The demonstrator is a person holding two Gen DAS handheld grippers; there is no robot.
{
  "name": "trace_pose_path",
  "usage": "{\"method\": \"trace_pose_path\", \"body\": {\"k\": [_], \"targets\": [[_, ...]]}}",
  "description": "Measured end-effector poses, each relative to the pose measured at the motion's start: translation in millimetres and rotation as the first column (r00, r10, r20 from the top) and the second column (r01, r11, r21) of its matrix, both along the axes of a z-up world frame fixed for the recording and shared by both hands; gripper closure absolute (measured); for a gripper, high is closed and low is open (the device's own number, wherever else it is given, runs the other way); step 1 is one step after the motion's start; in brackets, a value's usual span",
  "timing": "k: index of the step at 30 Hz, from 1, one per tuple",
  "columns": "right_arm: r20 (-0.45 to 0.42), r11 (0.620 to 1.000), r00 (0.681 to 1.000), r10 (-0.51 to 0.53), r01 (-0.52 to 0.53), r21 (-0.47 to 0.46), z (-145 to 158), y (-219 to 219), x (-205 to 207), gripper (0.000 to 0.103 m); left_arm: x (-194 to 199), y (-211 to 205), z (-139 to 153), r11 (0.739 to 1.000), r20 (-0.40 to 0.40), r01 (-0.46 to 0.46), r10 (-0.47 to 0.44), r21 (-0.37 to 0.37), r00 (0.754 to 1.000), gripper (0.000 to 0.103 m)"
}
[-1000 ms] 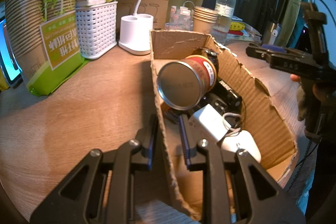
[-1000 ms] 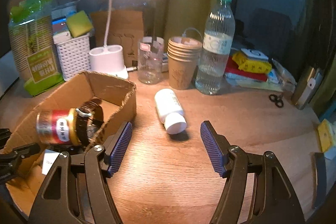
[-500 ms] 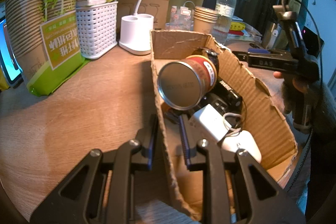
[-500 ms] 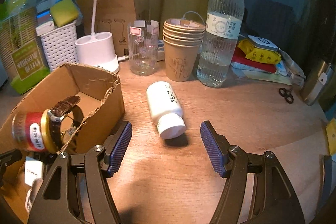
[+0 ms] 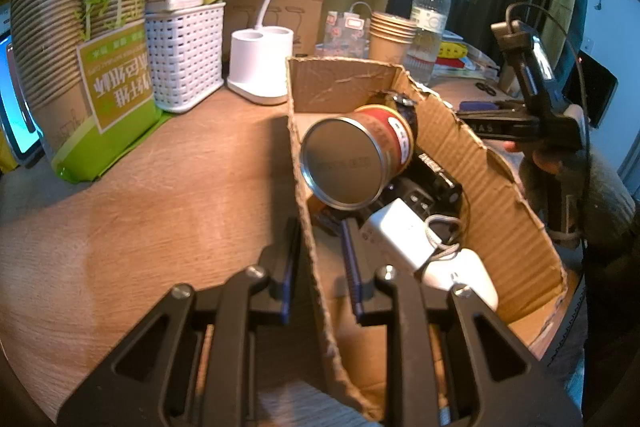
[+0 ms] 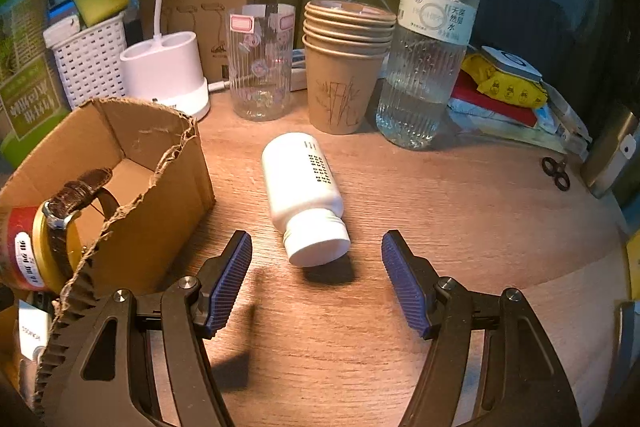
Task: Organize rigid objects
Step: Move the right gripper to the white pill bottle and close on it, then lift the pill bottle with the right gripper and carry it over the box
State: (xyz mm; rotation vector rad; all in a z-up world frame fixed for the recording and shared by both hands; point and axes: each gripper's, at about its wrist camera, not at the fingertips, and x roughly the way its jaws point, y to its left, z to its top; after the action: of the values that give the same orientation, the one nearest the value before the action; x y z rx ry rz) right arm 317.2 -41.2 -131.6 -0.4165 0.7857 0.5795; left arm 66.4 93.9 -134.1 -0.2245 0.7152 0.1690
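A white pill bottle point(image 6: 304, 195) lies on its side on the wooden table, cap towards me. My right gripper point(image 6: 316, 279) is open, its blue pads either side of the cap and just short of it. My left gripper point(image 5: 318, 259) is shut on the left wall of the torn cardboard box point(image 5: 308, 227). The box point(image 6: 168, 155) holds a red-labelled tin can point(image 5: 356, 163) on its side, a brown-strap wristwatch point(image 6: 76, 195), a white charger point(image 5: 400, 235) and black items.
Behind the bottle stand a glass point(image 6: 262, 63), stacked paper cups point(image 6: 346, 67) and a water bottle point(image 6: 432, 43). A white lamp base point(image 6: 164, 71), a white basket point(image 6: 88, 63) and a green pack of cups point(image 5: 84, 39) line the back left. Small scissors point(image 6: 556, 173) lie right.
My right gripper has moved forward and down towards the white bottle, which now sits close between the open pads. My left gripper stays clamped on the box wall.
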Motion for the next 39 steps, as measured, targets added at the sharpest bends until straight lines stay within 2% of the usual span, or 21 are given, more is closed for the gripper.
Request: {"method": "trace_pose_path", "body": {"k": [6, 8, 13, 23, 39], "targets": [[-0.006, 1.0, 1.0, -0.008, 0.008, -0.012, -5.4, 3.2, 6.8, 0.043, 0.1, 0.0, 0.1, 1.0, 0.0, 0.0, 0.0, 0.0, 1.0, 0.081], [-0.005, 1.0, 1.0, -0.012, 0.012, -0.015, -5.7, 3.9, 8.8, 0.053, 0.0, 0.0, 0.0, 1.0, 0.0, 0.0, 0.0, 0.0, 1.0, 0.081], [0.01, 1.0, 1.0, -0.012, 0.012, -0.025, -4.4, 5.3, 8.5, 0.065, 0.0, 0.0, 0.1, 1.0, 0.0, 0.0, 0.0, 0.0, 1.0, 0.081], [0.074, 0.999, 0.997, 0.0, 0.003, -0.038, 5.0, 7.1, -6.7, 0.066, 0.0, -0.2, 0.0, 1.0, 0.0, 0.0, 0.0, 0.0, 1.0, 0.081], [0.184, 0.999, 0.983, 0.029, -0.026, -0.021, 40.2, 1.5, -48.5, 0.066, 0.1, 0.1, 0.0, 1.0, 0.0, 0.0, 0.0, 0.0, 1.0, 0.081]]}}
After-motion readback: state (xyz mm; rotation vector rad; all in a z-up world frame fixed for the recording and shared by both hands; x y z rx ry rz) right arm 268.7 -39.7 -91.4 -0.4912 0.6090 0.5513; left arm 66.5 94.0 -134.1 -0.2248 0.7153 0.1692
